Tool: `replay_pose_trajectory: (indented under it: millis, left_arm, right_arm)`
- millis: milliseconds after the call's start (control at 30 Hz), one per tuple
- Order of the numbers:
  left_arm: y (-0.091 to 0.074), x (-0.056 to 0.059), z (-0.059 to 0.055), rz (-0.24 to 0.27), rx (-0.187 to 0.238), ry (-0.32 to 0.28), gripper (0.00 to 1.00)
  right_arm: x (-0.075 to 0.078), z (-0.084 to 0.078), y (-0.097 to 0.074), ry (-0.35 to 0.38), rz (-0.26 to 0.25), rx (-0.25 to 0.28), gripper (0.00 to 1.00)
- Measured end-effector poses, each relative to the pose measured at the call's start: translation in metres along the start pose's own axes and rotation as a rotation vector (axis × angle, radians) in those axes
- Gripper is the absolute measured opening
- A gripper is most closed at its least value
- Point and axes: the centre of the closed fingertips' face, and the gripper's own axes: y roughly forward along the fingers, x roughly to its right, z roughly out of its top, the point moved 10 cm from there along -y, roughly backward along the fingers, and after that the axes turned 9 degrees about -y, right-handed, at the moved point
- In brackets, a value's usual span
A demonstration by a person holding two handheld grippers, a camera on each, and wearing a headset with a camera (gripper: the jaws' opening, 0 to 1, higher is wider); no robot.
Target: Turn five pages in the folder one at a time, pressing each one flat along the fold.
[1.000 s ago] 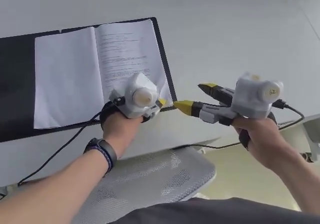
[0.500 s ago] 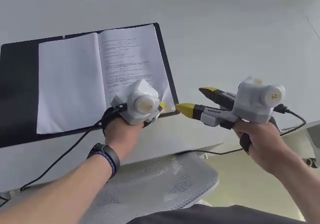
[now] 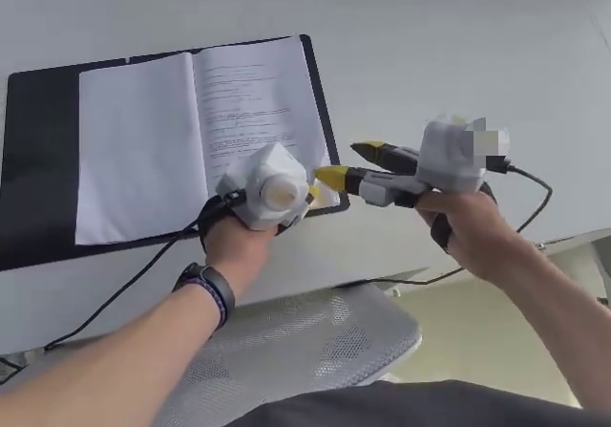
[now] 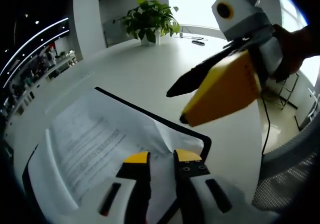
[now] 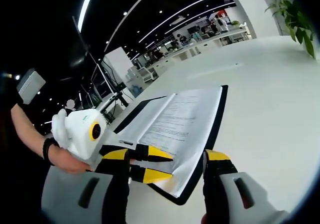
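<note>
Head view: the black folder (image 3: 19, 160), open on white sheets, lies upper left of frame on the white tabletop (image 3: 430, 54), with its fold running top to bottom. The left tool (image 3: 311, 194) sits at the lower right corner of the printed right-hand page (image 3: 253, 112), jaws nearly together about that corner; an actual pinch cannot be told. The right tool (image 3: 348, 162), jaws wide, points left from just right of that corner. Judgement: the left tool is nearer, and the page must swing leftward over the fold.
</note>
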Motion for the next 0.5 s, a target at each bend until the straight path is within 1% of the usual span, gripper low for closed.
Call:
replay_pose_trajectory:
  millis: [67, 167, 267, 500]
  left_arm:
    - [0.000, -0.001, 0.000, -0.004, 0.000, -0.001, 0.16]
    - [0.000, -0.001, 0.000, -0.008, 0.000, -0.002, 0.16]
    - [0.000, -0.002, 0.000, -0.010, 0.004, -0.007, 0.15]
    - [0.000, -0.002, -0.001, -0.018, 0.013, -0.020, 0.15]
  right_arm:
    - [0.003, 0.000, 0.006, 0.007, 0.010, -0.008, 0.57]
    - [0.004, 0.000, 0.012, 0.025, 0.027, -0.005, 0.56]
    - [0.004, -0.002, 0.017, 0.034, 0.039, -0.013, 0.55]
    - [0.006, -0.008, 0.022, 0.057, 0.052, -0.029, 0.55]
